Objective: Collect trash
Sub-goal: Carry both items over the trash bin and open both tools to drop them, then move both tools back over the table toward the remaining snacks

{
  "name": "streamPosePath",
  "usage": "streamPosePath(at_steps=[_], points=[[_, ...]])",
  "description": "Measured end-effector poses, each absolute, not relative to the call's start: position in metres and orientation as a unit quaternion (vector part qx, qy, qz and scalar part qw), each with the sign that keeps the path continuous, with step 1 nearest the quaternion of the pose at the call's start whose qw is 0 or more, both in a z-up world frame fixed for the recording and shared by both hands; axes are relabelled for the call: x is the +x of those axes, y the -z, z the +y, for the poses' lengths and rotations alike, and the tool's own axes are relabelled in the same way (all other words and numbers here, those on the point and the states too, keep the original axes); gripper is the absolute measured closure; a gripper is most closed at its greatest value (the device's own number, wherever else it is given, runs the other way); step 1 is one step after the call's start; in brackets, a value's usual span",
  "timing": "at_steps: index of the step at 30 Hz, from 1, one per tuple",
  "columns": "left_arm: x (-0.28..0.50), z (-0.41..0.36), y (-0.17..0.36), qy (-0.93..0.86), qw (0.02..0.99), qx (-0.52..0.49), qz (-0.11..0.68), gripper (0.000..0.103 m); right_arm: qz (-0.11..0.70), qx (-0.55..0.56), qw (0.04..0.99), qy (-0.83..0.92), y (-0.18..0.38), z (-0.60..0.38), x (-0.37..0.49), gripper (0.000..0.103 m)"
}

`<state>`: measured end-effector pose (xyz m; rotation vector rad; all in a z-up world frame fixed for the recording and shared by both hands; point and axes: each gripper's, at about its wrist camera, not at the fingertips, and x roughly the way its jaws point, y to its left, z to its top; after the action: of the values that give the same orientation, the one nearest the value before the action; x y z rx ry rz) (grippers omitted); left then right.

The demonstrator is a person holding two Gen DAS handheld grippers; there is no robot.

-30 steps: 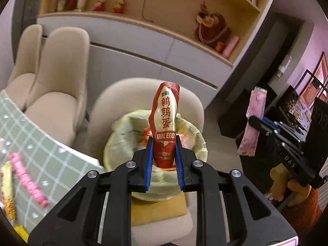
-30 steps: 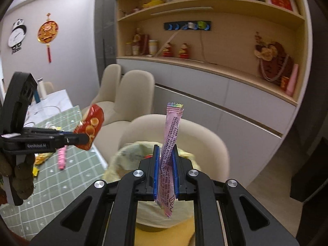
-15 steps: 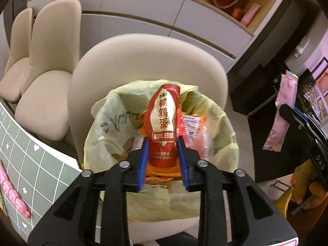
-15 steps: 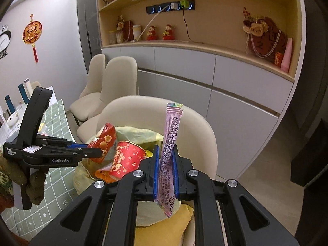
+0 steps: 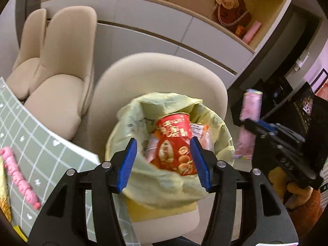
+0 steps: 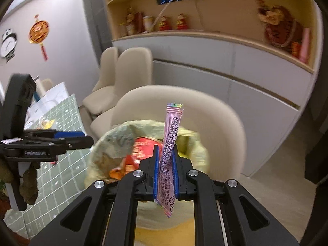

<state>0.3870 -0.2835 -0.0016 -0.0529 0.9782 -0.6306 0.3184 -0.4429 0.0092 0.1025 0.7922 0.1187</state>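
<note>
Three beige chairs [image 5: 61, 86], one lined trash bin [image 5: 170, 164], two claws, perhaps four wrappers visible.

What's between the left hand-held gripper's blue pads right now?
In the left wrist view, the red snack packet sits between the opening pads, touching neither, already down in the yellow-lined trash bin.

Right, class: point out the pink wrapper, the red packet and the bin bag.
pink wrapper [image 6: 171, 141]: right wrist view, its printed middle, above the right gripper's pads.
red packet [image 5: 175, 143]: left wrist view, its front face, inside the bag.
bin bag [image 5: 164, 186]: left wrist view, its yellow-green near rim.
</note>
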Motion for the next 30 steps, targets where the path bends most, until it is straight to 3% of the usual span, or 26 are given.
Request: streamPosePath(at_steps=[7, 20, 22, 23, 24, 30], points=[[0.359, -0.235, -0.004, 0.256, 0.864, -0.039, 0.431, 0.052, 0.418, 0.046, 0.900, -0.115, 0.014, -0.401, 0.342, 0.090], [0.327, -0.171, 0.014, 0.205, 0.860, -0.066, 0.462, 0.052, 0.415, 0.089, 0.897, -0.126, 0.025, -0.383, 0.381, 0.090], [0.324, -0.164, 0.014, 0.199, 0.861, -0.069, 0.464, 0.052, 0.419, 0.089, 0.896, -0.119, 0.026, -0.383, 0.380, 0.081], [0.323, -0.160, 0.014, 0.198, 0.860, -0.071, 0.465, 0.052, 0.419, 0.089, 0.896, -0.117, 0.027, -0.382, 0.378, 0.069], [0.321, -0.157, 0.014, 0.196, 0.860, -0.073, 0.466, 0.052, 0.419, 0.089, 0.896, -0.115, 0.027, -0.382, 0.374, 0.065], [0.305, -0.142, 0.016, 0.192, 0.858, -0.078, 0.470, 0.052, 0.417, 0.067, 0.902, -0.089, 0.024, -0.375, 0.348, 0.065]])
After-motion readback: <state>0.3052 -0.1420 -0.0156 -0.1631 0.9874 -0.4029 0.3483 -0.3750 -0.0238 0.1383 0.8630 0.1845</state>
